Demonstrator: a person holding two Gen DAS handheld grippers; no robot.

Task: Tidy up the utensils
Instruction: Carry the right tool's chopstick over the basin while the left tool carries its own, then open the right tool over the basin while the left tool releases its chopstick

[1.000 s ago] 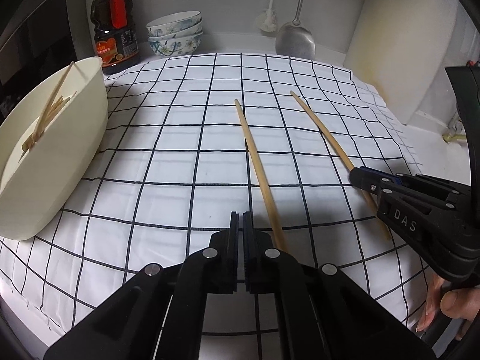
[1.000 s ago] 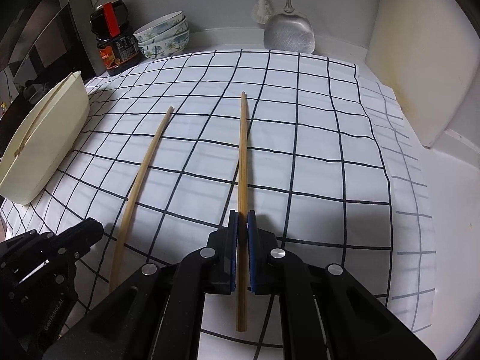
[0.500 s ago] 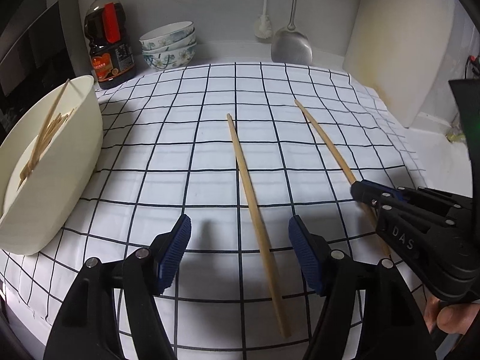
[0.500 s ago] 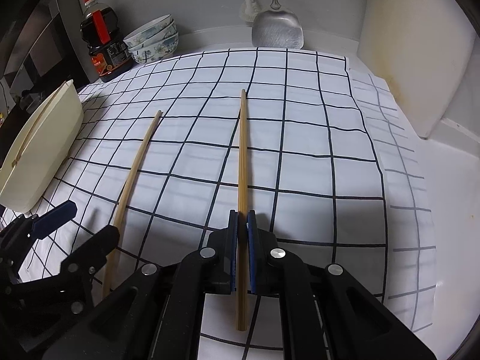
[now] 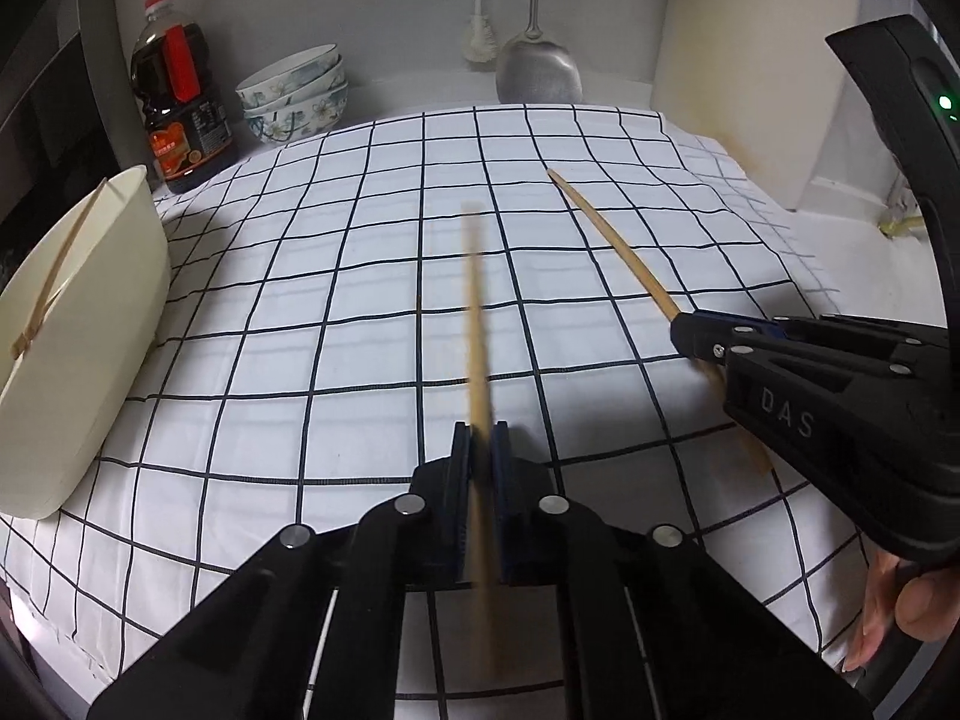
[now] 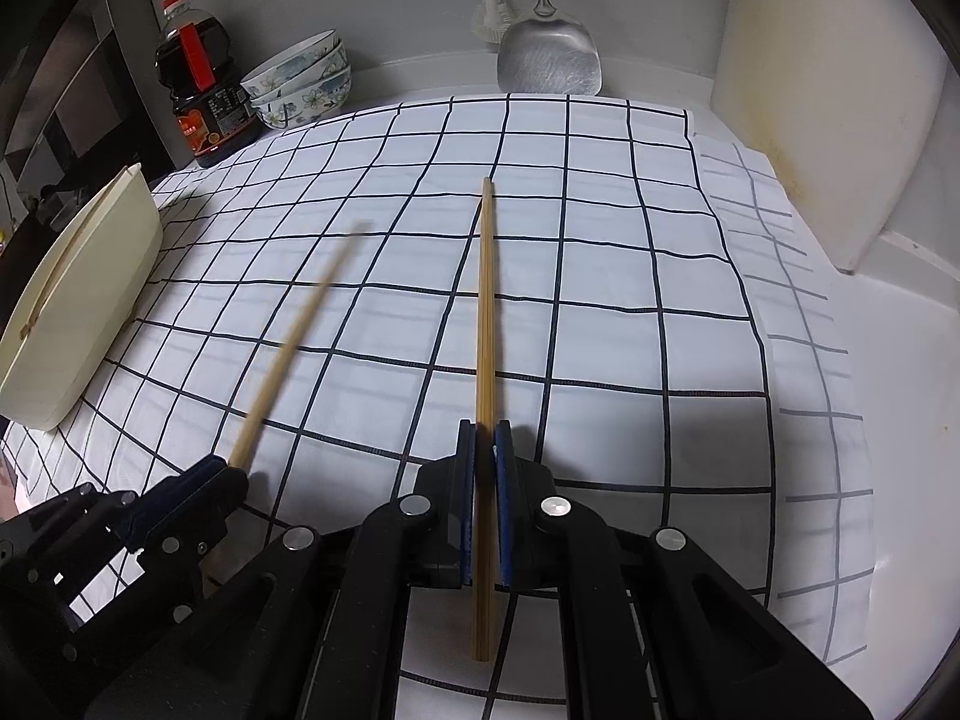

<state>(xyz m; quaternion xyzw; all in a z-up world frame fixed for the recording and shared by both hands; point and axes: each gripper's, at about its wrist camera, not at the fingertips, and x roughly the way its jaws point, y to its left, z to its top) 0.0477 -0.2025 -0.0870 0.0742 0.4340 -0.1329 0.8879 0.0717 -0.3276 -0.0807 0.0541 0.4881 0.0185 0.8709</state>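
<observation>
Two pairs of tongs work side by side over a checked cloth (image 5: 360, 312) spread on the desk, each clamped on one bamboo chopstick; the left tongs (image 5: 480, 450) have just been closing and now pinch the left chopstick (image 5: 477, 324) near its nearer end, its blurred shaft running straight ahead along the tongs' own line toward the back of the desk; the right tongs (image 6: 485, 450), gripped by a hand (image 5: 900, 606) seen from the left wrist view, hold the right chopstick (image 6: 485, 312) the same way, its long axis also pointing at the back wall, its tail sticking out behind the pads; the two sticks lie roughly parallel and near each other at the desk's front middle. The cream bin (image 5: 78, 324) that already holds several chopsticks stands at the left edge of the desk, off to the left of both tongs, its long side running front to back; the left tongs are plainly the nearer of the two, so the left stick looks likely to travel first, swung sideways to line up with the bin's length; a sauce bottle (image 5: 180, 114) and stacked bowls (image 5: 297, 93) wait in the back-left corner, clear of that path.
</observation>
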